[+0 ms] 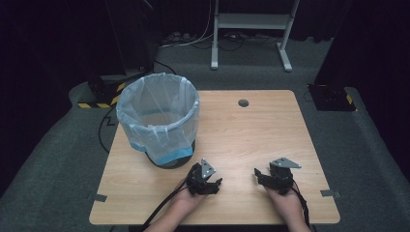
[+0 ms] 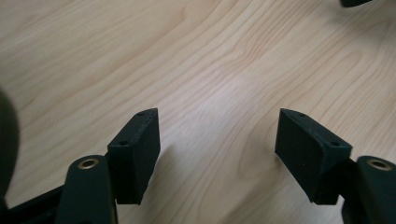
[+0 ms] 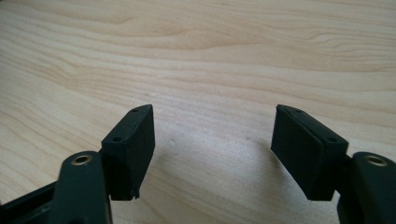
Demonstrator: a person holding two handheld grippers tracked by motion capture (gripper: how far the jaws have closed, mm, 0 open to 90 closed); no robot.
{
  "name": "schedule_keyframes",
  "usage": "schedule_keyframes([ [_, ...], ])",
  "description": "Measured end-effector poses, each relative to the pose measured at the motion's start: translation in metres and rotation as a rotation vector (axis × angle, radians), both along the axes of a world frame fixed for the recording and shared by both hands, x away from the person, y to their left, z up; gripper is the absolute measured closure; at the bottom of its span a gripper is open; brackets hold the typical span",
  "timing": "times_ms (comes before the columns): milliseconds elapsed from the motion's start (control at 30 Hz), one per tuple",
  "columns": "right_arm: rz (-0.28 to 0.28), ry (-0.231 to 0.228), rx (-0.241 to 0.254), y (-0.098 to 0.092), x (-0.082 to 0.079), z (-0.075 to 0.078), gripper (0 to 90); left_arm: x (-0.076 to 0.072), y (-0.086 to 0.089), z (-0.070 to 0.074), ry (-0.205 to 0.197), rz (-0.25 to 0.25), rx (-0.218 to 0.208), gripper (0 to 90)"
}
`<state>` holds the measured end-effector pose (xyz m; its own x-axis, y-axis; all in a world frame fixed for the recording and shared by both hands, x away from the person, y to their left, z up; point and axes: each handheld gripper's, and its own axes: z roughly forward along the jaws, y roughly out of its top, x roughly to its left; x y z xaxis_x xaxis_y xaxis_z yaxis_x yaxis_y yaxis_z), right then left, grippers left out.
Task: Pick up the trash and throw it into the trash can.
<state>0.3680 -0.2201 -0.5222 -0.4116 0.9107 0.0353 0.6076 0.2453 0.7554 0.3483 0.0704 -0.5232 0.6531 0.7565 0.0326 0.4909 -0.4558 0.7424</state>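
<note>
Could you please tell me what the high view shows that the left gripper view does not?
The high view alone takes in the bin with its clear liner at the table's far left, both hands, and the right gripper. The left gripper view alone gives a close look at the left gripper, jaws spread with nothing between them. Both show the wooden table.

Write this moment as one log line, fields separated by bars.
left tool: open, empty | right tool: open, empty | black bin with clear liner: upright on wooden table

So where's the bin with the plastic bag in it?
In the high view, the bag-lined bin stands on the table's far left part, just beyond the left hand-held gripper.
</note>
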Motion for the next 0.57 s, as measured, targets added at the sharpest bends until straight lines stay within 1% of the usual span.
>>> schedule_keyframes([
  [67, -0.002, 0.024, -0.024, 0.003, -0.0004, -0.0009, 28.6, -0.0012, 0.0066, -0.0016, 0.019, 0.003, -0.012, 26.5],
  [100, 0.003, 0.027, -0.042, 0.0051, -0.0013, -0.0008, 27.9, -0.0012, 0.0066, -0.0016, 0.019, 0.003, -0.012, 24.3],
  [133, 0.003, 0.027, -0.042, 0.0051, -0.0013, -0.0008, 27.9, -0.0025, 0.006, -0.0023, 0.02, 0.007, -0.018, 22.3],
  [167, 0.003, 0.023, -0.065, 0.0074, -0.0024, -0.0009, 27.4, -0.0028, 0.0054, -0.0028, 0.022, -0.006, -0.019, 22.3],
  [200, -0.003, 0.026, -0.063, 0.0086, -0.0032, -0.0011, 26.1, -0.0042, 0.0043, -0.0031, 0.027, -0.01, -0.026, 21.8],
  [267, -0.008, 0.022, -0.06, 0.01, -0.0031, -0.0017, 25.4, -0.0045, 0.0044, -0.003, 0.025, -0.01, -0.023, 21.4],
  [567, -0.015, 0.021, -0.065, 0.011, -0.0028, -0.0015, 24.9, -0.0046, 0.0045, -0.0031, 0.026, -0.012, -0.026, 21.4],
])
